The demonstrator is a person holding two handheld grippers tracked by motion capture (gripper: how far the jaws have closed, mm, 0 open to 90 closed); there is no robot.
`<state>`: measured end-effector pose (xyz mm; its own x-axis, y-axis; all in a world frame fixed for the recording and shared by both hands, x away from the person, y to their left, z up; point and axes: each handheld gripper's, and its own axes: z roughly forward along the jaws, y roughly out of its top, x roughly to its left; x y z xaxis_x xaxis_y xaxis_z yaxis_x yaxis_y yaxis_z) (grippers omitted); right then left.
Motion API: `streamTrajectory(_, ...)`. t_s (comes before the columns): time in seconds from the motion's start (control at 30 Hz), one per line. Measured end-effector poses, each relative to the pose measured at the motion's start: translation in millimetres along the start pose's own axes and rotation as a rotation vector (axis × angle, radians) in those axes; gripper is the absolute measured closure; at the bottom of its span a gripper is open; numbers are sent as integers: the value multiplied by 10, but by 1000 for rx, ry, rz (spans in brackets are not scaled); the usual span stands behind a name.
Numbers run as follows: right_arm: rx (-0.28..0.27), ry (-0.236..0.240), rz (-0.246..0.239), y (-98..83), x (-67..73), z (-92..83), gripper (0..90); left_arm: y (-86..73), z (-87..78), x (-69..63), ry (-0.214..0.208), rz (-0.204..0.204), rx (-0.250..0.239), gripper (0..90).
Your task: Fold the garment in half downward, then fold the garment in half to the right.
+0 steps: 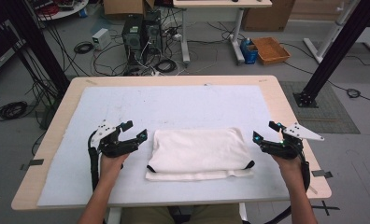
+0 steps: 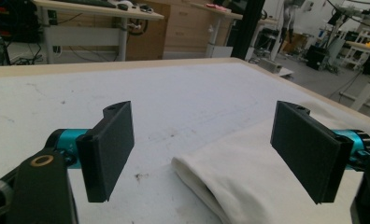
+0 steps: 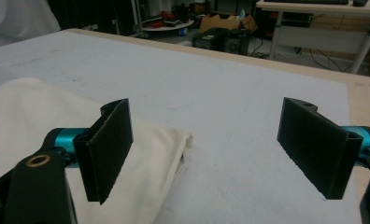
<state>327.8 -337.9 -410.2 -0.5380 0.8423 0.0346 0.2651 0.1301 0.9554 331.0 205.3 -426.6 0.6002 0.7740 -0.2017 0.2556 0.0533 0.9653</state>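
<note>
Folded white cloth (image 1: pixel 199 153): lies flat on the white mat (image 1: pixel 174 107) covering the desk (image 1: pixel 61 116), at the mat's near middle; dark trim at two near corners. Left tool (image 1: pixel 135 130): just beside the cloth's left edge, apart from it, jaws spread wide, holding nothing. Right tool (image 1: pixel 263 132): just beside the cloth's right edge, jaws likewise spread, holding nothing. Beyond the desk's far edge: computer towers (image 1: pixel 141 32), floor cables, orange tray (image 1: pixel 271 49).
</note>
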Motion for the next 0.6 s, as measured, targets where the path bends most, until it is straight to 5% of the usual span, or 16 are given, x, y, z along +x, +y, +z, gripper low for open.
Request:
streamTrajectory(0.13,16,-5,-29,15,29,22,183,-6,-10,-3,10,7,12,215)
streamTrajectory(0.6,24,-11,-1,-10,10,22,183,-28,12,-37,22,43,67,215)
